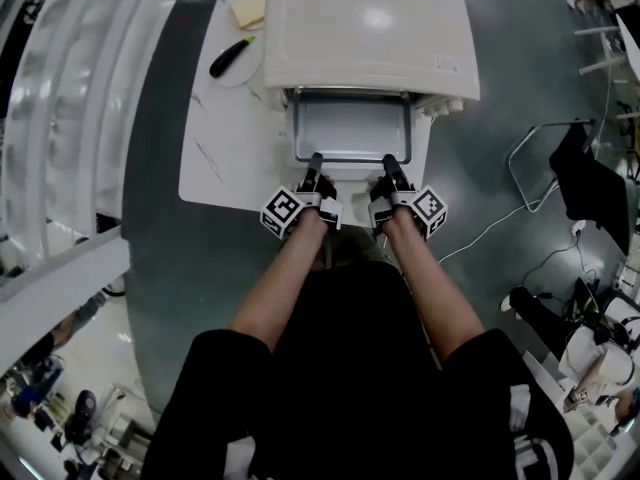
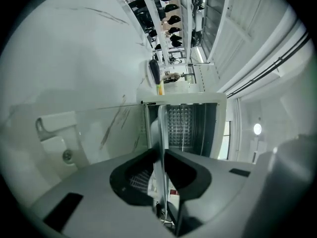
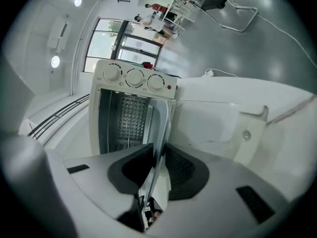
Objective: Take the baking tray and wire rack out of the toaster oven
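A cream toaster oven (image 1: 368,36) stands on a white table (image 1: 228,138) with its front toward me. A grey metal baking tray (image 1: 350,128) juts out of its mouth. My left gripper (image 1: 313,164) is shut on the tray's near rim at the left, and my right gripper (image 1: 392,166) is shut on the same rim at the right. In the left gripper view the tray's thin edge (image 2: 159,148) runs between the black pads, with the oven's interior (image 2: 181,125) beyond. The right gripper view shows the tray's edge (image 3: 159,148) clamped likewise, under the oven's knobs (image 3: 133,77). No wire rack can be told apart.
A black-handled tool (image 1: 230,57) and a yellow sponge (image 1: 248,10) lie on the table left of the oven. The oven's open door with its handle (image 3: 250,128) hangs below the tray. Cables and a chair frame (image 1: 545,163) sit on the floor at the right.
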{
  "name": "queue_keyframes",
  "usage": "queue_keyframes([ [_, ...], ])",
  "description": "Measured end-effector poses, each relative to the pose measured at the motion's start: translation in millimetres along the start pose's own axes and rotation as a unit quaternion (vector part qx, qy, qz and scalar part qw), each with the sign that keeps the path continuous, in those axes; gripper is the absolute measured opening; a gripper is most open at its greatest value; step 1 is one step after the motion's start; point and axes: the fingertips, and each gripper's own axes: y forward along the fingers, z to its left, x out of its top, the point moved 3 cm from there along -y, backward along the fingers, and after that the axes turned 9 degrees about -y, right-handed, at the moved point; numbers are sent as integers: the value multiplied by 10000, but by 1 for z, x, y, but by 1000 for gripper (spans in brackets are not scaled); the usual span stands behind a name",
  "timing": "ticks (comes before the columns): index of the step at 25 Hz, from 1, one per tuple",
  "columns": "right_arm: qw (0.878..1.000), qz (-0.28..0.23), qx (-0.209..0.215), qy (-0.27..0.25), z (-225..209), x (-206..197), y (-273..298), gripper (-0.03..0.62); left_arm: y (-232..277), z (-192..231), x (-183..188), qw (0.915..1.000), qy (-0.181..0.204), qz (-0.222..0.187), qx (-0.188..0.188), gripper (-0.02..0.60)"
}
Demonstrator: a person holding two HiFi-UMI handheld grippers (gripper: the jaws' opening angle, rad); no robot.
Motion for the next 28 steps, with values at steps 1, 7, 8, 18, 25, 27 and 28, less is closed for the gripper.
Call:
queue_keyframes([
  [1, 10000, -15, -34, 24, 1, -2, -6, 92, -4, 1, -1, 10000, -15, 21, -32, 83],
  [7, 9998, -143, -102, 101, -1, -29, -38, 94, -36, 4, -2, 9998, 24, 207, -39, 84],
  [8, 9997, -174, -115, 107, -1, -31, -43, 92, -40, 3, -3, 9997, 23, 244, -60, 84],
  [18, 9999, -101, 32, -86, 24, -53, -78, 92, -88, -9, -4, 9990, -254, 330, -173, 82],
  [25, 9982, 506, 84, -308, 43, -99, -58, 91, -128, -1, 38, 9981, -489, -151, -334, 83],
  [27, 9971, 667, 130, -340, 50, -117, -51, 91, -141, 0, 55, 9979, -478, -320, -299, 83],
  [28, 9965, 745, 158, -354, 53, -127, -47, 91, -148, 0, 63, 9974, -496, -415, -303, 83],
])
